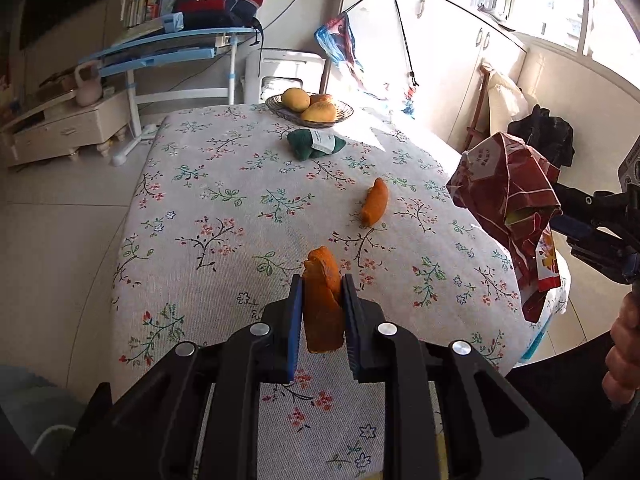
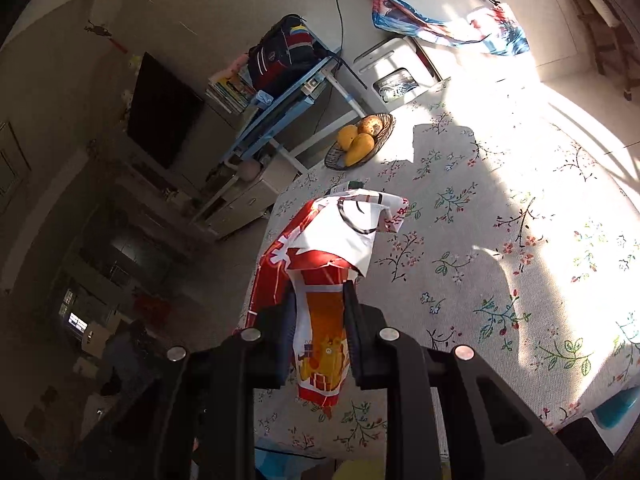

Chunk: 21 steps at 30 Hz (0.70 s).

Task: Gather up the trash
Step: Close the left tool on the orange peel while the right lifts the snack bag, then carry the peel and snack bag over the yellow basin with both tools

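Note:
My left gripper (image 1: pixel 322 286) is shut on an orange piece of fruit peel (image 1: pixel 322 304), held above the near part of the floral tablecloth (image 1: pixel 224 216). A second orange peel (image 1: pixel 375 202) lies on the cloth farther out, to the right. My right gripper (image 2: pixel 320 292) is shut on a crumpled red and white plastic bag (image 2: pixel 320 248), held over the table's left edge. The left wrist view shows that same bag (image 1: pixel 508 196) at the right edge of the table, hanging from the right gripper (image 1: pixel 560 208). A hand (image 1: pixel 622 344) holds that gripper's handle.
A wicker basket (image 1: pixel 344 114) of mangoes stands at the table's far edge, with a folded green cloth (image 1: pixel 314 143) in front of it. Beyond the table are a blue desk (image 1: pixel 168 46) with a backpack, a low white cabinet (image 1: pixel 68 128) and white cupboards (image 1: pixel 440 52).

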{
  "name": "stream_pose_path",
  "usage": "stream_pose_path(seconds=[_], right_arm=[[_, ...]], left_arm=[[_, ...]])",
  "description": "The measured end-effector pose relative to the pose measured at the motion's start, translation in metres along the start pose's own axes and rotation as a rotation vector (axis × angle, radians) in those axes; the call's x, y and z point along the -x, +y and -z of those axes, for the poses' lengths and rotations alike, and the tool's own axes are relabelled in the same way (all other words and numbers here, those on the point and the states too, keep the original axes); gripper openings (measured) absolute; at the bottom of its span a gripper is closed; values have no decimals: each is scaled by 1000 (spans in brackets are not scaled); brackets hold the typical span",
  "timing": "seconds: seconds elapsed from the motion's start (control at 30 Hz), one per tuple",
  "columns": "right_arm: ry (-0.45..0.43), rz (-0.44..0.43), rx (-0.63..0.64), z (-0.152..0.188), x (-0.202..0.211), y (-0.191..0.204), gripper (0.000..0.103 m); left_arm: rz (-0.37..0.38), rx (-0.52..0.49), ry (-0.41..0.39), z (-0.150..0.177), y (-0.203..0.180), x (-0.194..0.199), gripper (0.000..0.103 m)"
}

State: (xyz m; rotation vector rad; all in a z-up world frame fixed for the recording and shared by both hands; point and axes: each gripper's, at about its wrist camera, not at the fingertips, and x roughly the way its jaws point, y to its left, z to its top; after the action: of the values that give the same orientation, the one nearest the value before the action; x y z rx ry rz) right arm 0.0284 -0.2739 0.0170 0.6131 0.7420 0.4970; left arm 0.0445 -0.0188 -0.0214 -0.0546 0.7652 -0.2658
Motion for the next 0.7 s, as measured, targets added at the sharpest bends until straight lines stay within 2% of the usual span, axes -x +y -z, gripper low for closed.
stream_pose_path(seconds=[0.13,0.5,0.7], right_arm=[[-9,0,56,24,8,16,23],[63,16,161,74,17,31,23],[157,26,216,115,21,40,23]], left_arm=[[-11,-7,-23,10,0,20,18],[-51,-8,-32,42,-3,52,18],[-56,-2,-26,55,-4,62,18]])
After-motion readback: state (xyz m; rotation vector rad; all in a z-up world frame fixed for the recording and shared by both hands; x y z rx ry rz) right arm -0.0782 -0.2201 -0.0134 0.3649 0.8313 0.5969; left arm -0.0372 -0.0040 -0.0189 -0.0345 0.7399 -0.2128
